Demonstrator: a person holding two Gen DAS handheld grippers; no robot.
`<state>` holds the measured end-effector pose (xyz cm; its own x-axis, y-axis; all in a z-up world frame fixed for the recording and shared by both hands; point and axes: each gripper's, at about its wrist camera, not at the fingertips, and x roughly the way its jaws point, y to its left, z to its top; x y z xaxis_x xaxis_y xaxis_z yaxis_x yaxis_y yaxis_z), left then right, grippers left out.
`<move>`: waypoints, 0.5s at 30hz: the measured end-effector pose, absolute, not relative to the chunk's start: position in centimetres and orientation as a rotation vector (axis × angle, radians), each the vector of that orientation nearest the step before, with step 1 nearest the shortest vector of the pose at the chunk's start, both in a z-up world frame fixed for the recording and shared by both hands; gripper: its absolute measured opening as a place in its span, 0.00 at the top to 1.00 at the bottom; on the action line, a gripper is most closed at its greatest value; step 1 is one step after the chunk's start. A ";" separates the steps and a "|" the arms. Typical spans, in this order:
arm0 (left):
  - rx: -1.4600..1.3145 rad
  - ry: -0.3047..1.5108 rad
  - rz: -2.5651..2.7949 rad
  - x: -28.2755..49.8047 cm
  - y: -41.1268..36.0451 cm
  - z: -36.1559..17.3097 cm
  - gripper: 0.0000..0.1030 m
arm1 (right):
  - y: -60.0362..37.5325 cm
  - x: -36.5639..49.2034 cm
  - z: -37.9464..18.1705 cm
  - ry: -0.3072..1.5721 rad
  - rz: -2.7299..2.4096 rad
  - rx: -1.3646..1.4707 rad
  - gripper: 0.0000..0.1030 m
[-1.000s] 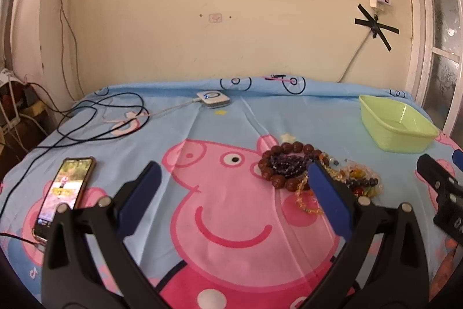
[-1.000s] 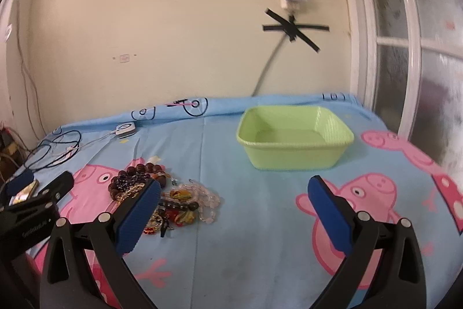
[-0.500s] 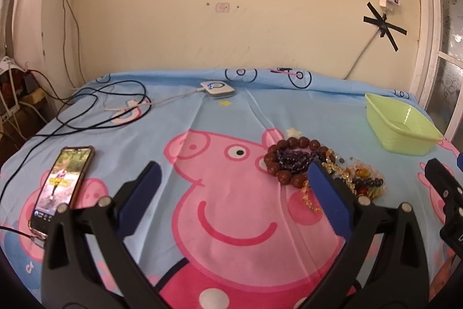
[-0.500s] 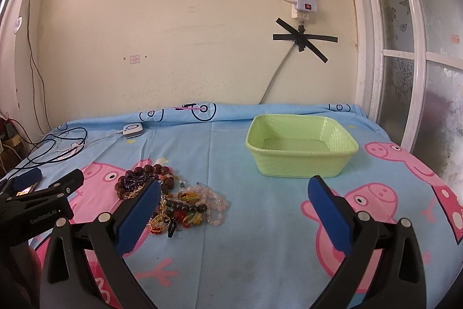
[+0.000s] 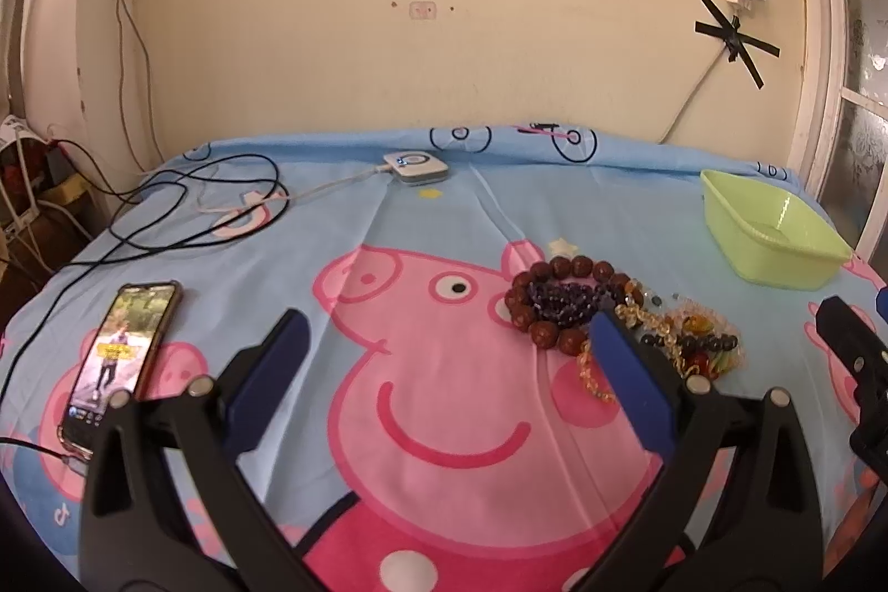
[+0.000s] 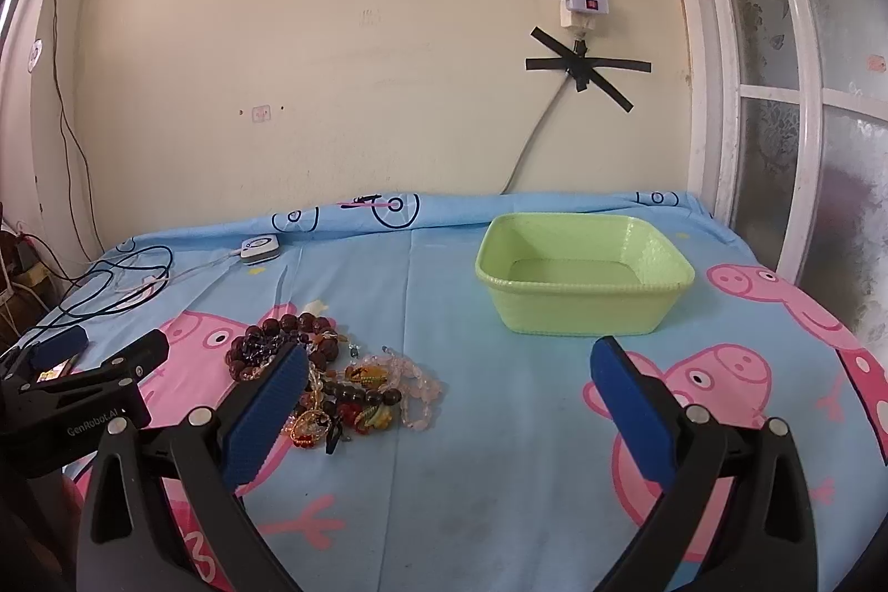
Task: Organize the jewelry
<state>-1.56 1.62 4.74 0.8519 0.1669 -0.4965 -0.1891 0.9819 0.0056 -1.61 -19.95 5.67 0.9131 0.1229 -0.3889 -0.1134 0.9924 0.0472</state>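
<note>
A pile of jewelry [image 6: 355, 386] lies on the blue cartoon bedsheet: a large brown bead bracelet [image 5: 555, 303] around a dark purple one, plus amber, pink and multicoloured strands [image 5: 694, 348]. An empty light green basket [image 6: 583, 281] stands behind and to the right of it; it also shows in the left wrist view [image 5: 771, 231]. My left gripper [image 5: 449, 342] is open and empty, its right finger just in front of the pile. My right gripper [image 6: 449, 375] is open and empty, its left finger beside the pile.
A phone [image 5: 119, 353] with a lit screen lies at the left of the bed. Black and white cables [image 5: 188, 209] and a small white device [image 5: 416, 165] lie at the back left. A wall stands behind, a window frame [image 6: 777, 92] at the right.
Both views have tilted upward a little, so the wall fills more of the frame. The jewelry and basket have not moved. Both grippers stay open.
</note>
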 end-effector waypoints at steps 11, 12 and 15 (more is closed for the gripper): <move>-0.041 0.520 0.178 -1.5 1.5 4.7 0.06 | -19.9 -1.5 5.5 0.407 0.137 0.021 0.22; -0.040 0.519 0.175 -1.5 1.5 4.6 0.06 | -19.8 -1.5 5.5 0.410 0.140 0.020 0.22; -0.034 0.521 0.164 -1.5 1.3 4.6 0.06 | -19.8 -1.1 5.4 0.428 0.159 0.022 0.22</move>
<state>-1.53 1.32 4.61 0.8545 0.1475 -0.4981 -0.1650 0.9863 0.0090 -1.15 -19.76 5.38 0.8976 0.1583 -0.4115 -0.1488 0.9873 0.0551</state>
